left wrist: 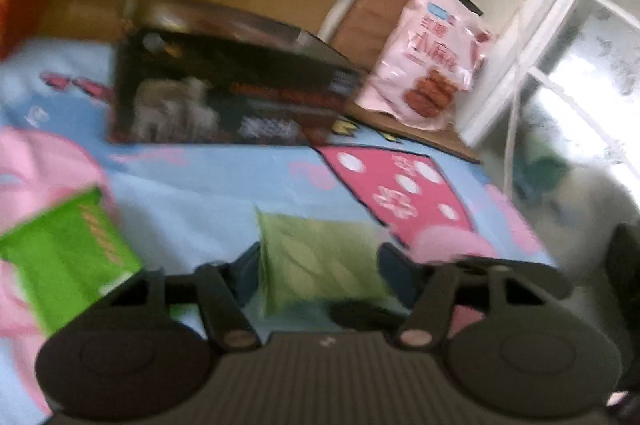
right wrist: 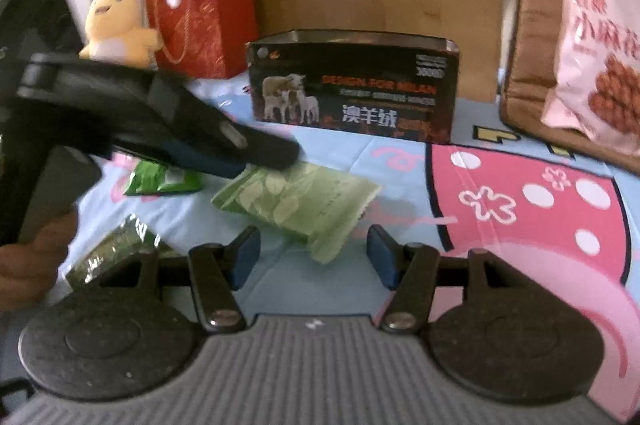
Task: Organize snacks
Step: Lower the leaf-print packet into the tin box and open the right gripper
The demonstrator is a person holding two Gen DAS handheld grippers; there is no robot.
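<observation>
Straddling pale-green packet [left wrist: 320,261], left gripper [left wrist: 320,265] (jaws apart)

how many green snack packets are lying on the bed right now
3. A pale green packet lies between both grippers, a bright green one sits under the left gripper, and a dark green one lies nearest the camera. More may be hidden.

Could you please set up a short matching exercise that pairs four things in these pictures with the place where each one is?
Things:
1. pale green packet
2. pink snack bag
3. yellow chick toy
4. black box

Places:
A. beside the red gift bag
B. leaning on the brown cushion
C. under the tip of the left gripper
D. standing at the back of the sheet, before the cardboard

Pairs: 1-C, 2-B, 3-A, 4-D
</observation>
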